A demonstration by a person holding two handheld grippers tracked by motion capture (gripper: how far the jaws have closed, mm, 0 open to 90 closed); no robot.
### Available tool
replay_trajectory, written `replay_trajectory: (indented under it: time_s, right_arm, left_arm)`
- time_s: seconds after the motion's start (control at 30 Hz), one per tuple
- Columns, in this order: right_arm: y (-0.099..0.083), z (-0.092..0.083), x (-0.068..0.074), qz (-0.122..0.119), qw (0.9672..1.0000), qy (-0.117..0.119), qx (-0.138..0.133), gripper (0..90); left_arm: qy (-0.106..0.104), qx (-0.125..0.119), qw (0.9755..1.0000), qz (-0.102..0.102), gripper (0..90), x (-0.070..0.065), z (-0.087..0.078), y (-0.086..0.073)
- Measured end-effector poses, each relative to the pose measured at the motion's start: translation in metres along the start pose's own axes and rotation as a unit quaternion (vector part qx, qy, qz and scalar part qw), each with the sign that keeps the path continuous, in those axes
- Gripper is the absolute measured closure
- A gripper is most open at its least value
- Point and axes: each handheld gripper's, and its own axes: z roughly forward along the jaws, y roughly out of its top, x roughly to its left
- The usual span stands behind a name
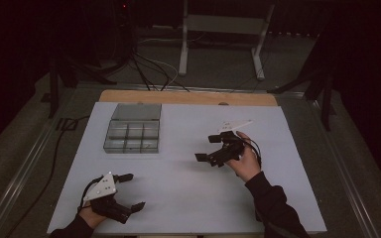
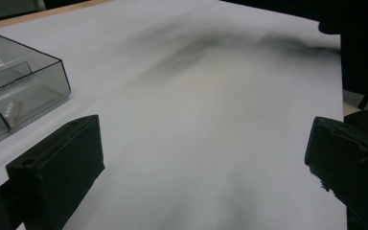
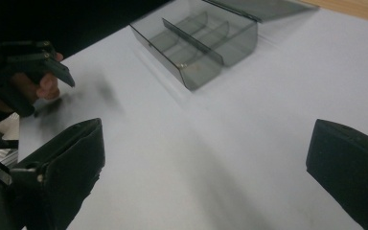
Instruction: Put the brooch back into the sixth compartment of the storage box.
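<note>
White sheet [image 1: 188, 188] covers my counter [image 1: 188, 97], whose bare wood shows as a strip at twelve o'clock. On the sheet, at about eleven o'clock from its middle, sits the box [image 1: 132, 135], a smoky clear plastic organiser with its lid folded back flat toward twelve. I count two rows of three cells in the high view. In the left gripper view the box [image 2: 19, 91] shows at nine o'clock, and something small and pale lies in the near cell; I cannot tell what it is. In the right gripper view the box [image 3: 196, 43] stands at twelve o'clock, dividers plain, with a small bit in one cell.

My left gripper [image 1: 129, 191] rests low at seven o'clock on the sheet, well apart from the box, pointing toward three. Its fingers [image 2: 57, 167] are spread wide with nothing between them, only bare sheet.

My right gripper [image 1: 206, 148] hangs near the middle of the sheet, at four o'clock from the box and apart from it, aimed toward nine. Its fingers [image 3: 62, 167] are released too, wide apart and empty. From its own camera I see the left gripper [image 3: 52, 67] at ten o'clock, with a hand [image 3: 45, 86] behind it.

Both sleeves are dark. Blur smears the sheet in both gripper views.
</note>
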Motion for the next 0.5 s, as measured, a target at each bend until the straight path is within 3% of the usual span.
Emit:
replay_trajectory:
  time_s: [0.13, 0.5]
  right_arm:
    - [-0.015, -0.009, -0.001, -0.001, 0.9999, -0.013, 0.002, 0.0]
    - [-0.06, -0.038, 0.004, 0.016, 0.9997, -0.007, -0.017, 0.0]
  left_arm:
    - [0.0, 0.0, 1.0, 0.0, 1.1, 0.0, 0.0, 0.0]
    - [0.0, 0.003, 1.0, 0.0, 1.1, 0.0, 0.001, 0.0]
